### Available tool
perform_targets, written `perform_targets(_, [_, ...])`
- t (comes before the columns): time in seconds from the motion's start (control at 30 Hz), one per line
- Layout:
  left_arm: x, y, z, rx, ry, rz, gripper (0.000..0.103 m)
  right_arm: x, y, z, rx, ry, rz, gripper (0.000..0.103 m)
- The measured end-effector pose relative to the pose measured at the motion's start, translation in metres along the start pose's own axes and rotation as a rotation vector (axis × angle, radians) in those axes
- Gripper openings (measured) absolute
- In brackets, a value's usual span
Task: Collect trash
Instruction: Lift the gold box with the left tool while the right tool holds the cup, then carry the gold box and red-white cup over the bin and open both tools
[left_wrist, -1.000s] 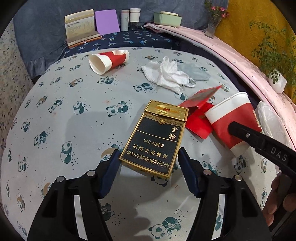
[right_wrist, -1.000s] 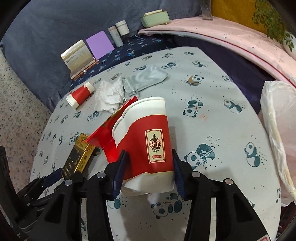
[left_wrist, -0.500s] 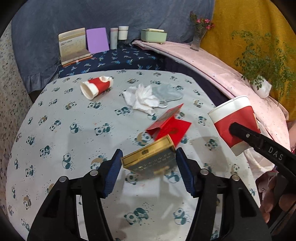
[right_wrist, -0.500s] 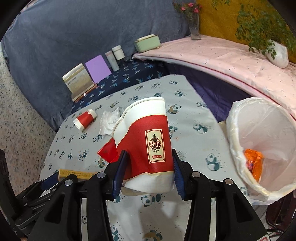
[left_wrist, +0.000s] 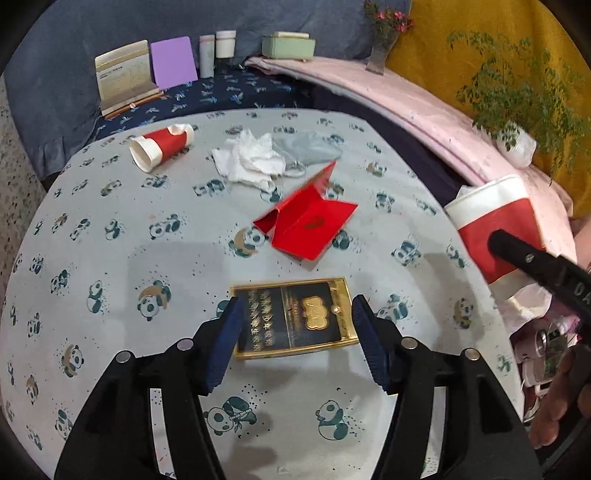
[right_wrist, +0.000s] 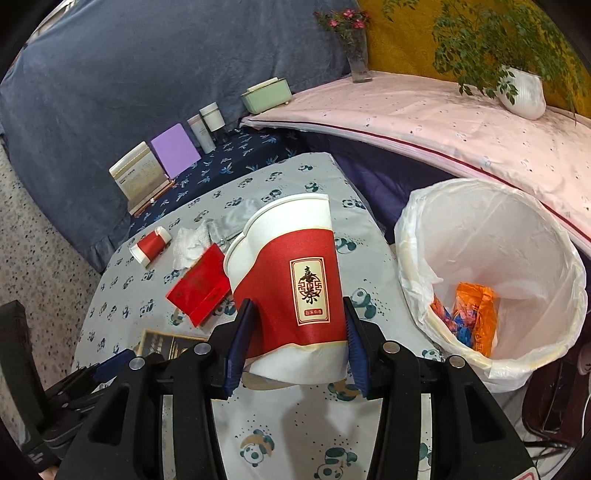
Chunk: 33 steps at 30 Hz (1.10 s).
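Observation:
My left gripper (left_wrist: 297, 325) is shut on a black and gold cigarette box (left_wrist: 295, 317) and holds it above the panda-print table (left_wrist: 110, 258). My right gripper (right_wrist: 295, 332) is shut on a crushed red and white paper cup (right_wrist: 291, 280), lifted beside a white-lined trash bin (right_wrist: 491, 280) that holds an orange wrapper (right_wrist: 476, 317). The cup (left_wrist: 491, 229) also shows at the right of the left wrist view. On the table lie a red envelope (left_wrist: 306, 218), crumpled white tissue (left_wrist: 251, 158), a grey mask (left_wrist: 310, 147) and a second red cup (left_wrist: 160, 146) on its side.
At the back stand a cream box (left_wrist: 123, 77), a purple card (left_wrist: 173, 61), two bottles (left_wrist: 216, 51) and a green box (left_wrist: 288, 46). A pink-covered ledge (right_wrist: 424, 110) carries a flower vase (right_wrist: 356, 55) and a potted plant (right_wrist: 517, 88).
Both grippers have risen with their loads. The cigarette box has turned from edge-on to show its flat face. The right gripper has swung right, so the bin shows more fully.

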<state>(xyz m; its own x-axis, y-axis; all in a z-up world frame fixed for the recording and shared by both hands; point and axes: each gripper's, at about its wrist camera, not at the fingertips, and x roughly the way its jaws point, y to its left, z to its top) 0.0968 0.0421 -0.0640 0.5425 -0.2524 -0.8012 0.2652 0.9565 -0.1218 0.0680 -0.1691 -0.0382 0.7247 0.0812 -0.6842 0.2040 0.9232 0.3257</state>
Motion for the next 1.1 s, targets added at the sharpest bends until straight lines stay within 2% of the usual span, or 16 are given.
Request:
perform_targets(0.17, [0.020, 0.003, -0.006, -0.006, 0.043, -0.004, 0.060, 0.003, -0.005, -0.002, 0.002, 0.008, -0.002, 0.045])
perform_targets(0.23, [0.023, 0.004, -0.008, -0.006, 0.043, 0.002, 0.069, 0.005, -0.006, -0.003, 0.002, 0.010, -0.005, 0.045])
perform_targets(0.3, [0.022, 0.008, -0.008, -0.005, 0.027, 0.022, 0.083, 0.006, -0.007, -0.004, 0.001, 0.012, -0.009, 0.045])
perform_targets(0.37, [0.022, 0.013, -0.009, -0.004, 0.020, 0.033, 0.088, 0.008, -0.007, -0.004, 0.003, 0.016, -0.010, 0.045])
perform_targets(0.5, [0.027, 0.016, -0.008, -0.045, 0.048, -0.001, 0.089, 0.013, -0.007, -0.005, 0.002, 0.026, -0.011, 0.045])
perform_targets(0.57, [0.029, 0.007, -0.007, -0.031, 0.049, -0.011, 0.090, 0.015, -0.006, -0.005, 0.004, 0.028, -0.010, 0.045])
perform_targets(0.7, [0.042, -0.012, -0.011, 0.047, 0.060, 0.062, 0.092, 0.015, -0.005, -0.004, -0.004, 0.029, -0.012, 0.045])
perform_targets(0.87, [0.050, -0.013, -0.014, 0.046, 0.082, 0.097, 0.093, 0.014, -0.005, -0.004, -0.010, 0.027, -0.016, 0.045])
perform_targets(1.1, [0.037, -0.015, -0.007, 0.036, 0.057, 0.074, 0.092, 0.010, -0.011, -0.002, 0.001, 0.014, -0.024, 0.045])
